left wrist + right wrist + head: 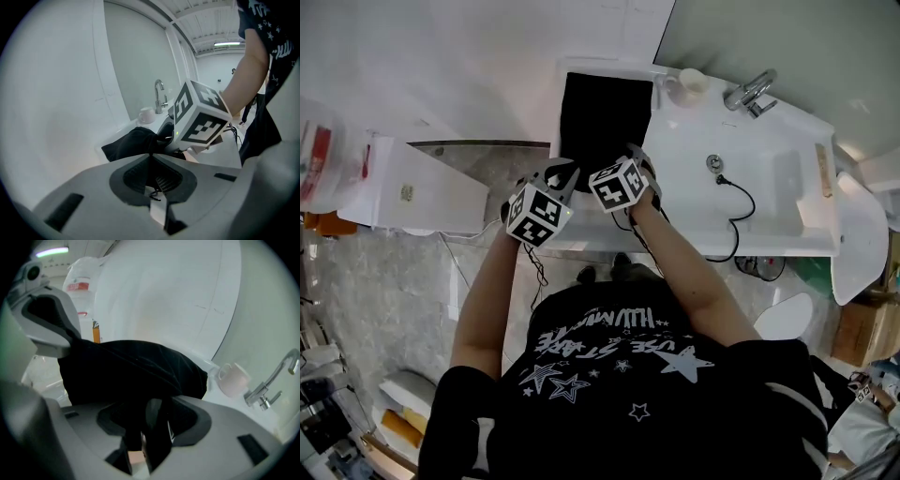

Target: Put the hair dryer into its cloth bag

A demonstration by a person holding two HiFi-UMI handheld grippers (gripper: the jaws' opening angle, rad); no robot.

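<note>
The black cloth bag (605,112) lies flat on the white counter (684,220), left of the sink. Both grippers are at its near end. My left gripper (565,175) is shut, and the bag's cloth (133,141) peaks up into its closed tips (151,155); a thin black string shows just behind them. My right gripper (636,156) is beside it on the right, with its jaws standing wide (154,403). The bag (131,371) bulges in front of them and a dark rounded shape sits between them. I cannot make out the hair dryer itself.
A white mug (689,86) and a chrome faucet (752,92) stand at the back of the counter. The sink basin (769,178) is on the right, and a black cord (741,202) runs across it and over the front edge. A plastic bag (328,155) sits far left.
</note>
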